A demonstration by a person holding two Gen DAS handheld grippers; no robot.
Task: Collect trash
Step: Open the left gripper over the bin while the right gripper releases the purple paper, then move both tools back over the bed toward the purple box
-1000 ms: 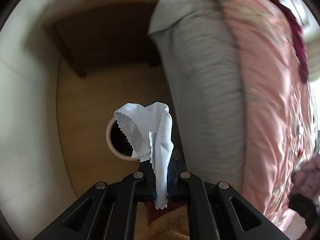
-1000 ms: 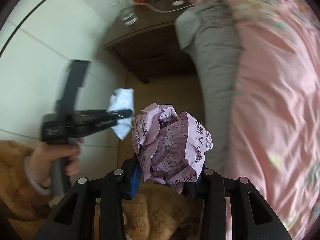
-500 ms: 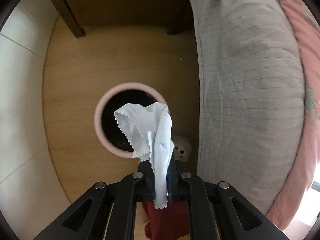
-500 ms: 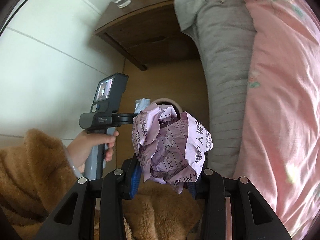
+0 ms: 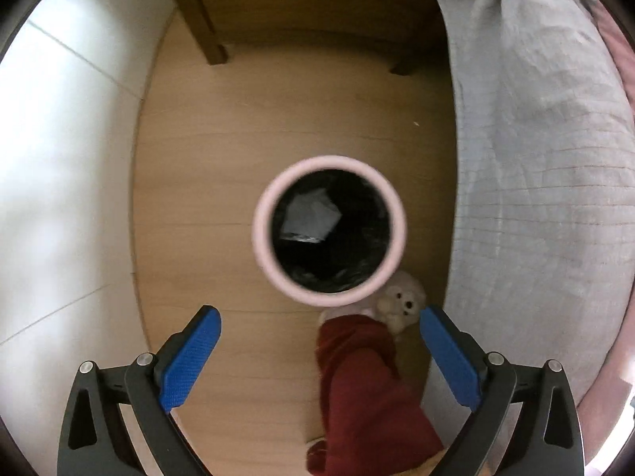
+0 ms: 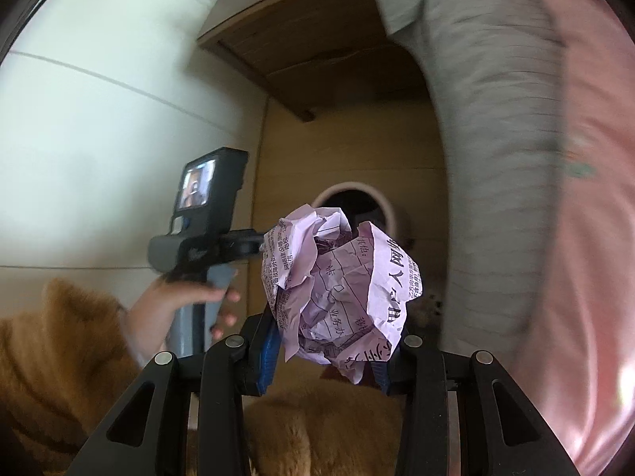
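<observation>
A round bin with a pink rim and a black liner stands on the wood floor, straight below my left gripper. Its jaws are opening wide, with nothing between the blue pads. A white cloth lies inside the bin. In the right wrist view my right gripper is shut on a crumpled purple printed paper ball, held above and short of the bin. A hand holds the left gripper's handle to the paper's left.
A dark wooden nightstand stands beyond the bin, and a bed with a grey sheet and pink quilt runs along the right. White wall on the left. A plush slipper and red trouser leg sit beside the bin.
My left gripper sank over the bin and opened; the white cloth left its pads and now lies in the bin. My right gripper came lower, still holding the paper ball.
</observation>
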